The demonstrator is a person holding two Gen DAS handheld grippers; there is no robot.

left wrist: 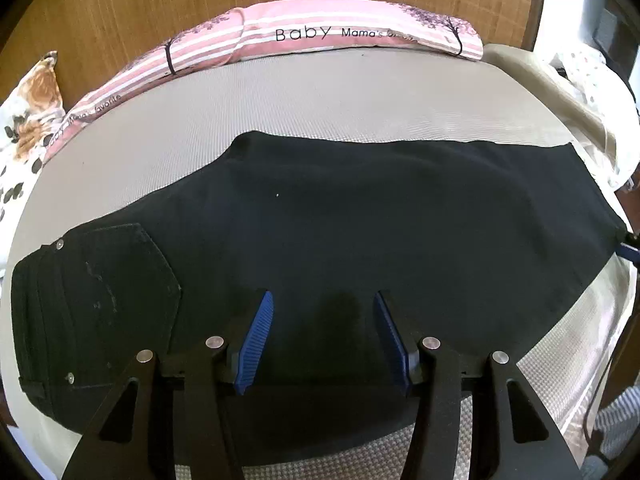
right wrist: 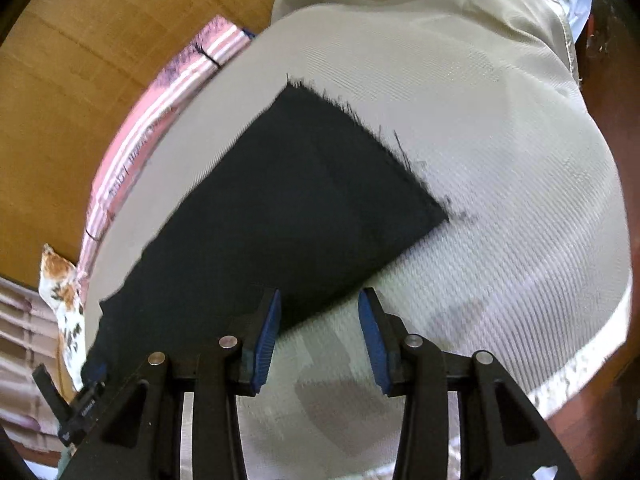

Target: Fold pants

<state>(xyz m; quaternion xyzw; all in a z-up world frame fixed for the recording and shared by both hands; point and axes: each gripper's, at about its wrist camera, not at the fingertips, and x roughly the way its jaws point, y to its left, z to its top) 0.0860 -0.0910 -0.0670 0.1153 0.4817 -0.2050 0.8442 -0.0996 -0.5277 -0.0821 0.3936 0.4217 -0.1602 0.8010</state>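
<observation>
Black pants (left wrist: 360, 232) lie flat as one long band on a beige woven mat (left wrist: 280, 104). The waist and a back pocket (left wrist: 120, 280) are at the left; the leg runs off to the right. My left gripper (left wrist: 323, 300) hovers open over the middle of the pants, near their front edge, with nothing pinched between its blue pads. In the right wrist view the frayed hem end of the pants (right wrist: 288, 208) lies on the mat (right wrist: 500, 200). My right gripper (right wrist: 320, 300) stands open just above the leg's near edge, its left pad over cloth and its right pad over bare mat.
A pink striped pillow (left wrist: 320, 32) printed "Baby" lies along the wooden headboard (left wrist: 120, 8). A floral pillow (left wrist: 28, 120) sits at the far left. Beige bedding (right wrist: 420, 8) is bunched beyond the hem end. The mat's edge (right wrist: 580, 364) drops off to the right.
</observation>
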